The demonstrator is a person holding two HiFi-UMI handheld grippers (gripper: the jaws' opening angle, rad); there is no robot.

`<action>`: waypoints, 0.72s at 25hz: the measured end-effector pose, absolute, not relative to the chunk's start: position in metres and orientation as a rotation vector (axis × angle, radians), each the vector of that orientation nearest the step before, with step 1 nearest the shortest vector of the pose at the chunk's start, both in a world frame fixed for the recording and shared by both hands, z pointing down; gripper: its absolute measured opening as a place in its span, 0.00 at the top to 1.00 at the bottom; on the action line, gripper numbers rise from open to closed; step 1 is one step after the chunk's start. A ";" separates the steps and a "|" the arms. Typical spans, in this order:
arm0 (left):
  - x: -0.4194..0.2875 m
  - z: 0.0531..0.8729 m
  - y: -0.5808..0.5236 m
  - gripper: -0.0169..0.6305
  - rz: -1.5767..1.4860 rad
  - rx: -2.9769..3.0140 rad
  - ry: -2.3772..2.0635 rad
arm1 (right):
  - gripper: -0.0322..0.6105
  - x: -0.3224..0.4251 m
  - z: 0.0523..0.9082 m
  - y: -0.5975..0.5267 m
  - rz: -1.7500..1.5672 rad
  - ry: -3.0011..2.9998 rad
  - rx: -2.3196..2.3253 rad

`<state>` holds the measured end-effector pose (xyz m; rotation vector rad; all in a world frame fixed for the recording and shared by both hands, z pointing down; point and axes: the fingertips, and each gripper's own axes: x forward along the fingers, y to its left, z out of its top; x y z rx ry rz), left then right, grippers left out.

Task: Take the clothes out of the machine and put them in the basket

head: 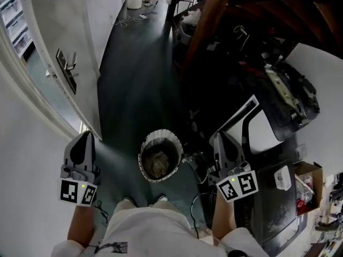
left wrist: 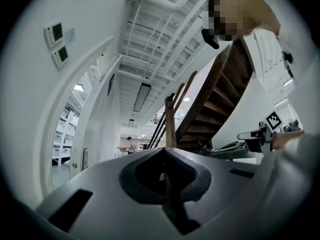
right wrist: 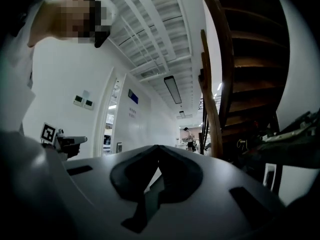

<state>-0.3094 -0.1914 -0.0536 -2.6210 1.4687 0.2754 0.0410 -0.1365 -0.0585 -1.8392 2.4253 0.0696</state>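
- Two tongs show in the head view, the left tongs (head: 84, 136) and the right tongs (head: 220, 136). Each is closed and carries nothing, and both point away from us.
- Between them the round basket (head: 142, 155) stands on the dark floor (head: 134, 90), just ahead of our shoes (head: 128, 201). A bundle of clothes (head: 157, 164) already lies inside it.
- From either pair of tongs, the basket lies inward and well below. It sits near the middle, perhaps a touch closer to the right hand, and being round it offers no long axis to line up with.
- We cannot pick out the machine with certainty among the dark equipment at the right.
- Left gripper view: the left tongs (left wrist: 162, 150) have their tips meeting, with nothing between them. They aim roughly level towards a wooden staircase (left wrist: 220, 99) and a bright corridor, so neither basket nor clothes appears.
- Right gripper view: the right tongs (right wrist: 157, 147) are likewise pressed together and empty, looking past the staircase (right wrist: 250, 84).
- We judge that any further piece would call for swinging towards the machine, not down to the basket.
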 end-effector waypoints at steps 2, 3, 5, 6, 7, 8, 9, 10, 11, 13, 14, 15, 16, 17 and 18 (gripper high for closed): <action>-0.318 -0.065 -0.187 0.95 0.298 -2.586 1.487 | 0.93 0.045 -0.067 -0.126 0.128 2.430 -1.869; -0.323 -0.070 -0.185 0.95 0.311 -2.567 1.500 | 0.93 0.048 -0.069 -0.121 0.150 2.424 -1.889; -0.332 -0.075 -0.178 0.95 0.330 -2.540 1.525 | 0.93 0.055 -0.070 -0.110 0.169 2.394 -1.946; -0.335 -0.074 -0.175 0.95 0.333 -2.533 1.535 | 0.93 0.059 -0.070 -0.106 0.169 2.371 -1.977; -0.336 -0.072 -0.173 0.95 0.333 -2.529 1.543 | 0.93 0.065 -0.070 -0.102 0.165 2.346 -2.002; -0.337 -0.070 -0.172 0.95 0.331 -2.528 1.550 | 0.93 0.070 -0.071 -0.100 0.160 2.323 -2.020; -0.337 -0.070 -0.172 0.95 0.330 -2.528 1.556 | 0.93 0.075 -0.072 -0.099 0.158 2.304 -2.029; -0.336 -0.069 -0.172 0.95 0.329 -2.530 1.559 | 0.93 0.078 -0.074 -0.099 0.160 2.295 -2.033; -0.335 -0.069 -0.172 0.95 0.328 -2.533 1.560 | 0.93 0.079 -0.076 -0.099 0.168 2.295 -2.035; -0.333 -0.068 -0.172 0.95 0.328 -2.539 1.559 | 0.93 0.079 -0.080 -0.101 0.196 2.308 -2.037; -0.333 -0.067 -0.172 0.95 0.330 -2.539 1.558 | 0.93 0.079 -0.083 -0.102 0.211 2.313 -2.035; -0.332 -0.068 -0.172 0.95 0.333 -2.535 1.555 | 0.93 0.078 -0.086 -0.103 0.224 2.313 -2.030; -0.330 -0.069 -0.172 0.95 0.335 -2.529 1.550 | 0.93 0.078 -0.088 -0.103 0.235 2.311 -2.025; -0.329 -0.071 -0.172 0.95 0.335 -2.524 1.543 | 0.93 0.077 -0.090 -0.104 0.242 2.308 -2.020; -0.328 -0.071 -0.172 0.95 0.335 -2.521 1.538 | 0.93 0.077 -0.091 -0.104 0.245 2.308 -2.016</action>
